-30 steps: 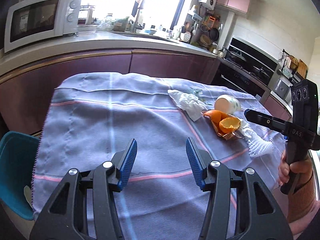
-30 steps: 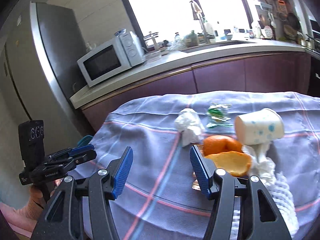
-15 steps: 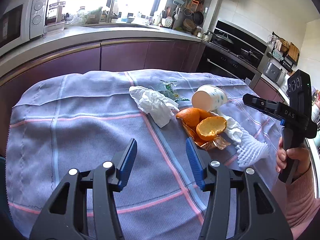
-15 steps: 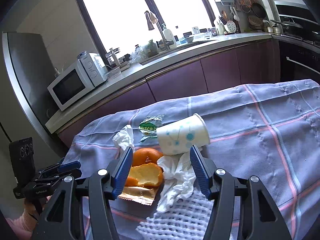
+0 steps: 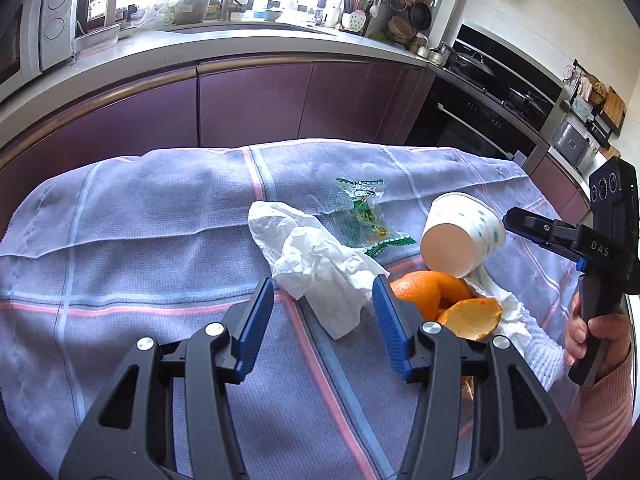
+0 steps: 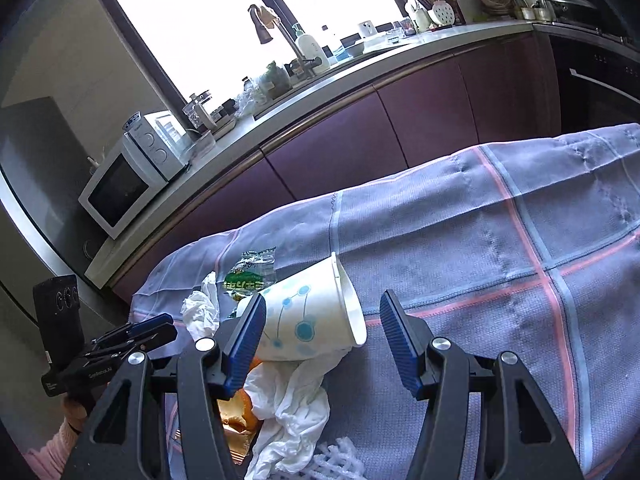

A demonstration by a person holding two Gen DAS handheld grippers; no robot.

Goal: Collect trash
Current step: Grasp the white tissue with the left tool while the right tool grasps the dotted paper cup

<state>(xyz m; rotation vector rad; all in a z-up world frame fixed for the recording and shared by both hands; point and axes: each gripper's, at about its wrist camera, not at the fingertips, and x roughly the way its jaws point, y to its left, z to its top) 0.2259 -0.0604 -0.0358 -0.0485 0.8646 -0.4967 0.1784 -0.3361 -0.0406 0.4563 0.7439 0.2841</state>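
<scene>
trash lies heaped on a checked tablecloth (image 5: 120, 240): the left gripper (image 5: 323, 320), fingers apart, lines up on a crumpled tissue (image 5: 316, 268), while the right gripper (image 6: 322, 334), fingers also apart and empty, frames a tipped paper cup (image 6: 308, 312) beside orange peel (image 5: 452, 304), likely to grab both.

Tipped paper cup (image 5: 460, 240) right of crumpled tissue (image 5: 320, 268), wrapper (image 5: 362, 212) behind, orange peel (image 5: 452, 304) in front.

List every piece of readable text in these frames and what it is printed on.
"DAS": white letters on the right gripper body, left wrist view.
Left gripper label: too blurred to read.
Green wrapper print: too blurred to read.
Microwave panel markings: too small to read.
</scene>
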